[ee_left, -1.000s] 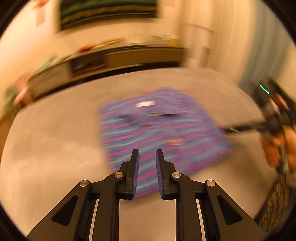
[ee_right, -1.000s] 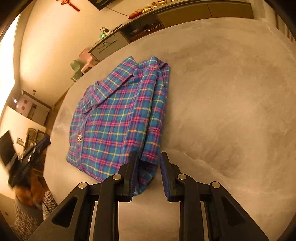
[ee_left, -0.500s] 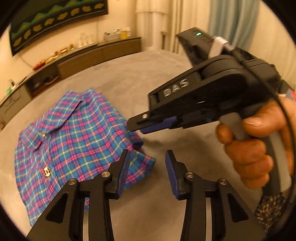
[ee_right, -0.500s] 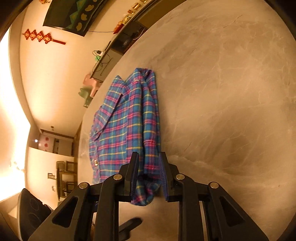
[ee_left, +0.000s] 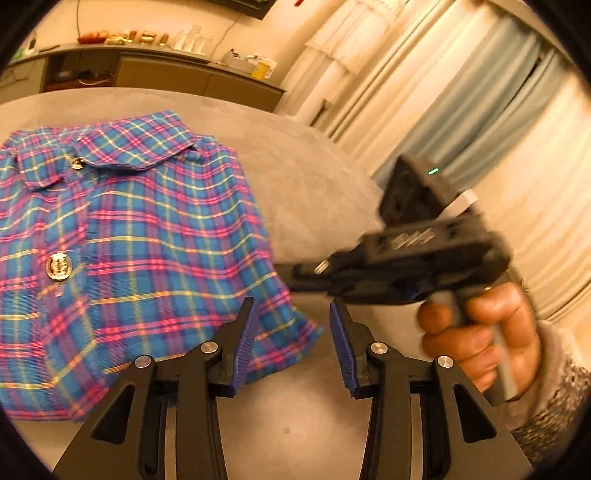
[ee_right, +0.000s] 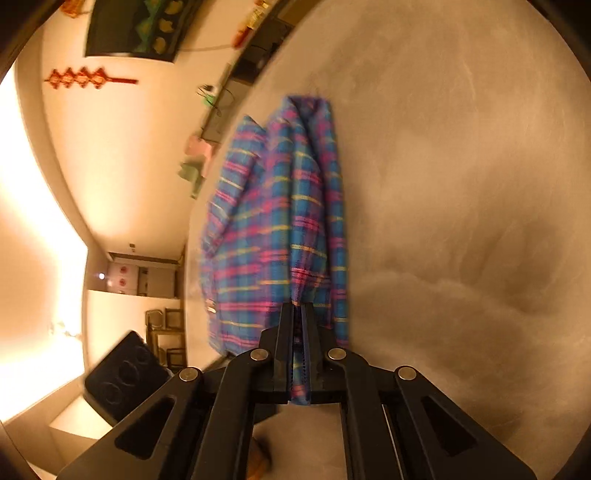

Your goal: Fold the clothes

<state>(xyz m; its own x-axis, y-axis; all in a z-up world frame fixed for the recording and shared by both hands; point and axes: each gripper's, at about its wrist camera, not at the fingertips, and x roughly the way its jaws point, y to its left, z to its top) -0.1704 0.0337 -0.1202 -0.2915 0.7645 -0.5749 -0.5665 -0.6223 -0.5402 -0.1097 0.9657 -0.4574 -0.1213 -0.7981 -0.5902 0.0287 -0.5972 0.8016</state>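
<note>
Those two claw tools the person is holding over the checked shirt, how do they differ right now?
The left gripper has its jaws apart with nothing pinched; the shirt's corner only lies beneath them. The right gripper has its jaws clamped on the edge of the plaid shirt, with cloth squeezed between them. The left one points over the shirt's corner, while the right one comes at the shirt from its side edge. Both are black, with ribbed blue pads.

A long low cabinet (ee_left: 155,74) runs along the far wall, upper left of the left view, with small jars and bottles (ee_left: 133,37) lined on top. Pale curtains (ee_left: 461,92) hang at upper right. In the right view, a red knotted ornament (ee_right: 86,79) and a dark wall hanging (ee_right: 144,27) sit upper left.
</note>
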